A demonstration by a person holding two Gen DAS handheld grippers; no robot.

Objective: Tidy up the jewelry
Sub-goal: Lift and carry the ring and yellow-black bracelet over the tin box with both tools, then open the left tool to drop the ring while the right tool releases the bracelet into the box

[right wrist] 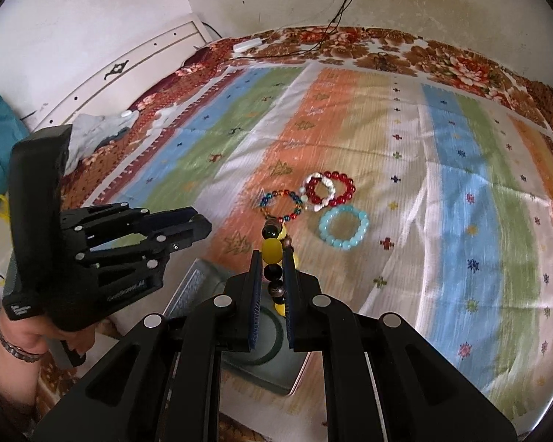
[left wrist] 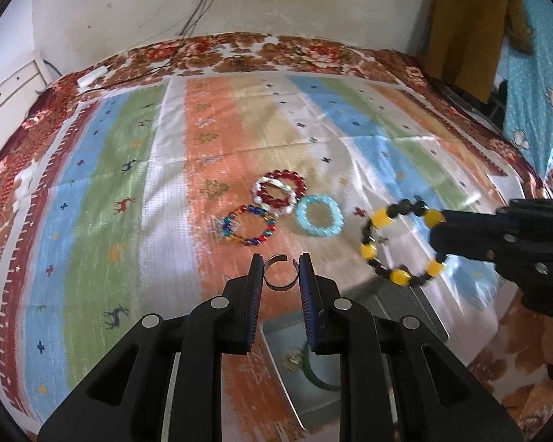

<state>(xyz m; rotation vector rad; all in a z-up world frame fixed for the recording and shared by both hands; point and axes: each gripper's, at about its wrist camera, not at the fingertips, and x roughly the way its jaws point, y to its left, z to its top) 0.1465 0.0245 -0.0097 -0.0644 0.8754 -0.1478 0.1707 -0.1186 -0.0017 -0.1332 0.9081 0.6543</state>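
My left gripper (left wrist: 280,270) is shut on a silver open ring (left wrist: 279,272), held above the near edge of the striped cloth. My right gripper (right wrist: 272,263) is shut on a yellow and black bead bracelet (right wrist: 272,250), which hangs in the air and shows in the left wrist view (left wrist: 402,243). Three bracelets lie on the cloth: red and white (left wrist: 280,191), multicolour (left wrist: 250,224) and light blue (left wrist: 319,215). A grey metal tray (left wrist: 302,379) below the grippers holds a green bangle (left wrist: 319,372) and a small gold piece (left wrist: 293,359).
The striped cloth (left wrist: 166,184) covers a bed with a floral blanket (left wrist: 239,51). A white charger and cables (left wrist: 92,77) lie at the far edge by the wall. Yellow and blue fabrics (left wrist: 497,37) hang at the right.
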